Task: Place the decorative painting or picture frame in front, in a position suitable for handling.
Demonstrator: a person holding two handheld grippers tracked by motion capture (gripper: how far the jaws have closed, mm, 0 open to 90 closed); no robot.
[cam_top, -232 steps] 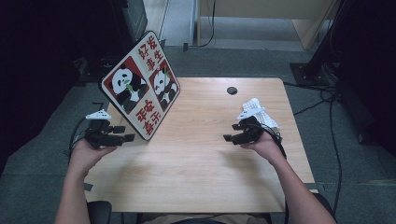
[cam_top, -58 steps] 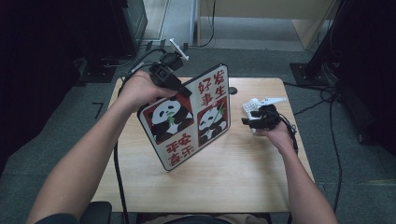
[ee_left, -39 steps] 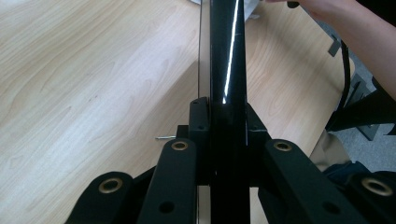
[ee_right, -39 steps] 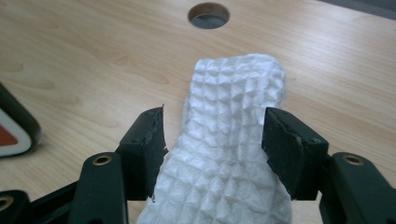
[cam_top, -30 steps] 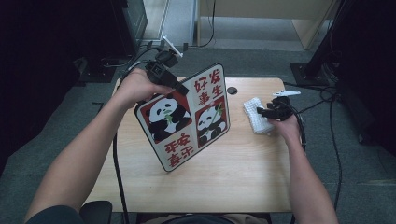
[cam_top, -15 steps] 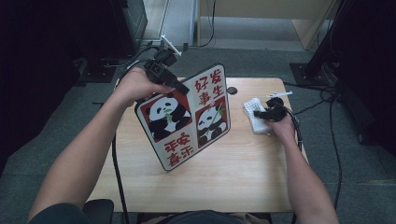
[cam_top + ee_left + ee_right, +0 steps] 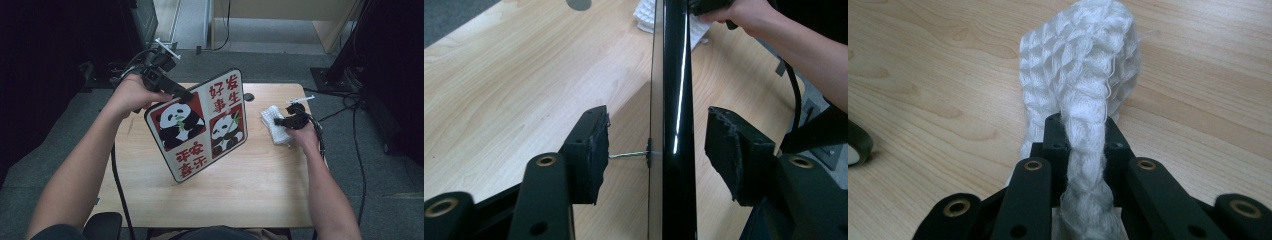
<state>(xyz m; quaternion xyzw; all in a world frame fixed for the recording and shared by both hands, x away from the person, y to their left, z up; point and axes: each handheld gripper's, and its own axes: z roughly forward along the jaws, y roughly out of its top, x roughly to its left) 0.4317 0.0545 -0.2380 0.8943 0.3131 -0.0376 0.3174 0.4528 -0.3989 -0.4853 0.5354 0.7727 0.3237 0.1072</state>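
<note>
The left hand-held gripper point(image 7: 656, 150) has just been opening; its jaws stand off the panda board's point(image 7: 200, 125) top edge. Board tilts on the surface point(image 7: 250, 195), bearing red Chinese characters. Right hand-held gripper point(image 7: 1083, 135) pinches the white cloth point(image 7: 1083, 65).

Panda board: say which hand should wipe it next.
Right. The right gripper is shut on the white cloth. The left gripper has just been opening around the panda board, pads apart from it.
</note>
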